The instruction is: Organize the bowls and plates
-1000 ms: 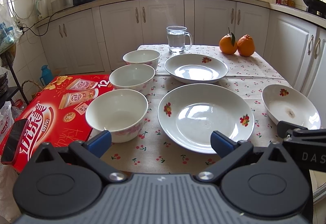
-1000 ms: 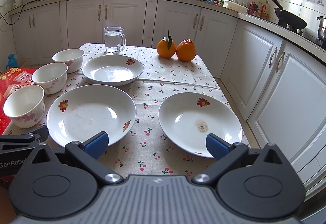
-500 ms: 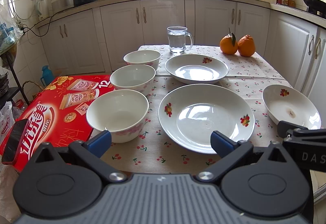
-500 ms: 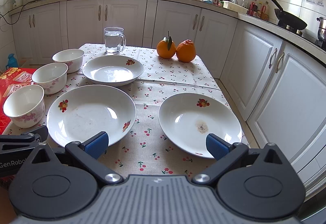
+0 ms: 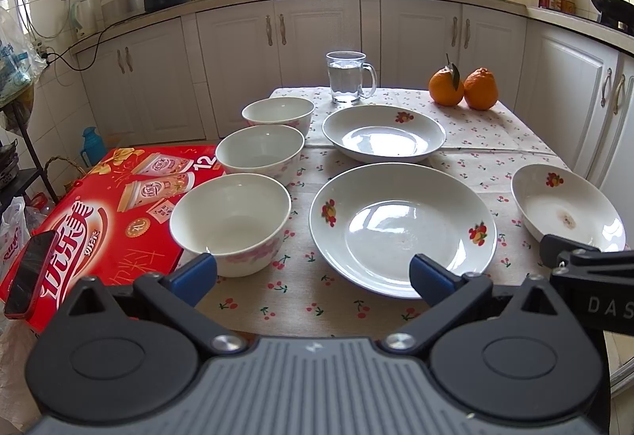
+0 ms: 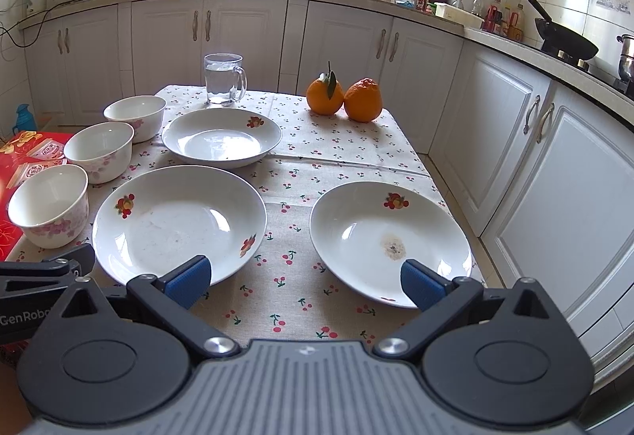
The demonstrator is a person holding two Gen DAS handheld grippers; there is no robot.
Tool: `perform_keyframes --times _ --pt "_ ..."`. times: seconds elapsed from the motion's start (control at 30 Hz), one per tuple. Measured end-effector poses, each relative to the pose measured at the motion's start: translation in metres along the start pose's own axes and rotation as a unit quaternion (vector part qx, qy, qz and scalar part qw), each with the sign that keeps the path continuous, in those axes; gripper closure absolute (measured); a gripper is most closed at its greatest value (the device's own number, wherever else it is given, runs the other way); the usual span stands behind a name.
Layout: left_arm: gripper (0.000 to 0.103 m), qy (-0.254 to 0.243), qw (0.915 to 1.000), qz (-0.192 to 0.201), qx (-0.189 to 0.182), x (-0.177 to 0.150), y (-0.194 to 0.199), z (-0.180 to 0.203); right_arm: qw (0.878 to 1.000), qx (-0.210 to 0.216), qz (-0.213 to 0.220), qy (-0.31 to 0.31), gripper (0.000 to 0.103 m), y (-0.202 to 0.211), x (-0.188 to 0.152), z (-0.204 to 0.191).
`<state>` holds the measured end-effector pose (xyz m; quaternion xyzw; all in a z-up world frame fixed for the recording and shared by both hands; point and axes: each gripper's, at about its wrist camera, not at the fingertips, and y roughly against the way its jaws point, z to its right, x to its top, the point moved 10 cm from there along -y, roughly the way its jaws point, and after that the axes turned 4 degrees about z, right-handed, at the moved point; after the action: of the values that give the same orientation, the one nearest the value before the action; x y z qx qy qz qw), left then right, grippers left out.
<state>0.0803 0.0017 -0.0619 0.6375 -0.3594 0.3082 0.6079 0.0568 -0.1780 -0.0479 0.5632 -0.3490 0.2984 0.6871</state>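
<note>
Three white bowls stand in a row on the table's left: near bowl (image 5: 232, 223), middle bowl (image 5: 259, 153), far bowl (image 5: 277, 114). Three white flowered plates lie apart: a large near plate (image 5: 402, 227), a far plate (image 5: 382, 132) and a right plate (image 6: 390, 241). My left gripper (image 5: 313, 272) is open and empty at the table's near edge, between the near bowl and large plate. My right gripper (image 6: 303, 278) is open and empty, between the large plate (image 6: 178, 221) and the right plate.
A glass mug of water (image 5: 348, 76) and two oranges (image 5: 461, 86) stand at the table's far end. A red carton (image 5: 99, 205) with a phone (image 5: 27, 278) on it lies to the left. White cabinets (image 6: 554, 177) run behind and along the right.
Both grippers have crept slightly forward; the left view shifted a little to the right. Nothing was taken hold of or moved.
</note>
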Motion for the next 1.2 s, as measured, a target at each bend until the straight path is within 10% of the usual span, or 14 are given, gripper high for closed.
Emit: perform_keyframes --times 0.73,1.2 --pt "0.001 -0.001 1.0 -0.006 -0.001 0.001 -0.003 0.002 1.0 0.004 0.001 0.003 0.0 -0.001 0.001 -0.001" --pt "0.001 -0.008 0.997 0.025 -0.073 0.04 -0.013 0.017 0.999 0.018 0.037 -0.004 0.0 -0.008 0.028 0.035"
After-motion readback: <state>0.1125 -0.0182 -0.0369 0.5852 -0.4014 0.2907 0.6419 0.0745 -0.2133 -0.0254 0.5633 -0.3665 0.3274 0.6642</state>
